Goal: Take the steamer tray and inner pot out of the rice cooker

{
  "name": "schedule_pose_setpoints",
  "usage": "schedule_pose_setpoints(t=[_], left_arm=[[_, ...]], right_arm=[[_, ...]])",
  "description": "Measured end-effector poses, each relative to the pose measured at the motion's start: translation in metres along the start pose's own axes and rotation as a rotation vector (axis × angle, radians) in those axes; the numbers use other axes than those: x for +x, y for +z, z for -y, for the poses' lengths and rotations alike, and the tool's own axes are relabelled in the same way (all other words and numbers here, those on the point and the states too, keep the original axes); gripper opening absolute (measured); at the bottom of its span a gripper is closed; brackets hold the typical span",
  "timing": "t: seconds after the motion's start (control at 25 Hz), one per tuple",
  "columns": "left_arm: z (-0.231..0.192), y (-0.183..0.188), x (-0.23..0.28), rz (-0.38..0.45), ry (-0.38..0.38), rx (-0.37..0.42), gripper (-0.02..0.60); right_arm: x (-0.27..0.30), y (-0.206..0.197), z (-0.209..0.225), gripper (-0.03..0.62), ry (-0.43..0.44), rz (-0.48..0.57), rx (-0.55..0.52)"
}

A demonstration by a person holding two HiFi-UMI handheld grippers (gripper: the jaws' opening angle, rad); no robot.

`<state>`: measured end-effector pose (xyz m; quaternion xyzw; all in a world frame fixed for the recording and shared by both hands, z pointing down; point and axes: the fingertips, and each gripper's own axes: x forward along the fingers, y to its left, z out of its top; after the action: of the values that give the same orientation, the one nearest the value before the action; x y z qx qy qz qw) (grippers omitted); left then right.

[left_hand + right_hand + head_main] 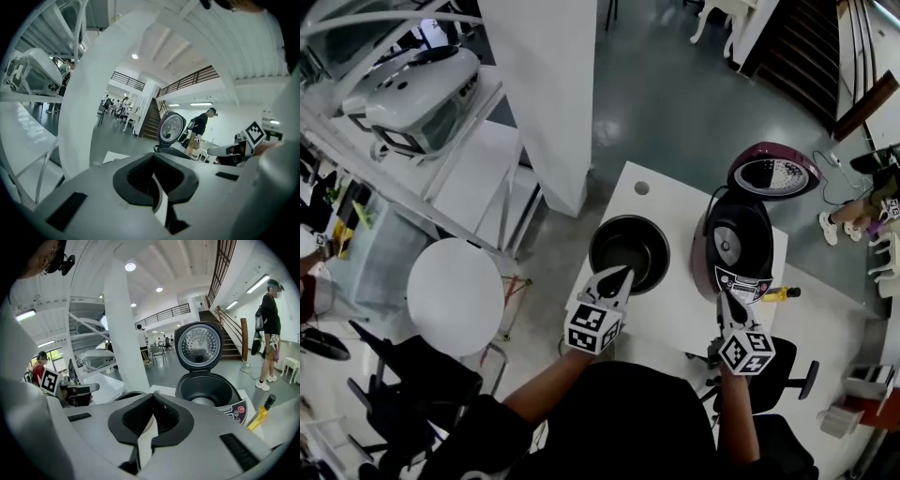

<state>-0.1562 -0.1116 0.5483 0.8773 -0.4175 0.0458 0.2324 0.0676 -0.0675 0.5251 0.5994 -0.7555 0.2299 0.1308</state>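
Left tool (619, 274) and right tool (722, 298), both closed and empty, hang near the inner pot (628, 251), which stands on the counter (675, 309) left of the open rice cooker (737, 248); any withdrawal should probably lift clear of the pot's rim.

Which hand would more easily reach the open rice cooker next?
Probably the right: the right gripper sits just before the rice cooker, while the left gripper is by the inner pot beside it.
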Motion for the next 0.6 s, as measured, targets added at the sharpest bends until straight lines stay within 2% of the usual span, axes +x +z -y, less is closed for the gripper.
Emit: schedule_pose_setpoints(t=[0.4,0.48,0.6], left_arm=[[0.157,-0.031,-0.036,0.041,-0.047,0.08,0.005],[0.19,-0.043,-0.046,0.054,-0.042,0.101,0.005],[0.234,-0.066,-0.068,0.065,-0.011,0.108,0.005]], right_arm=[[-0.168,-0.013,0.063,0.0,-0.072,0.203,-0.07],[-0.205,-0.023,0.077,0.0,-0.08,0.246,-0.079],[-0.254,-0.049,0.095,0.0,-0.072,0.253,-0.084]])
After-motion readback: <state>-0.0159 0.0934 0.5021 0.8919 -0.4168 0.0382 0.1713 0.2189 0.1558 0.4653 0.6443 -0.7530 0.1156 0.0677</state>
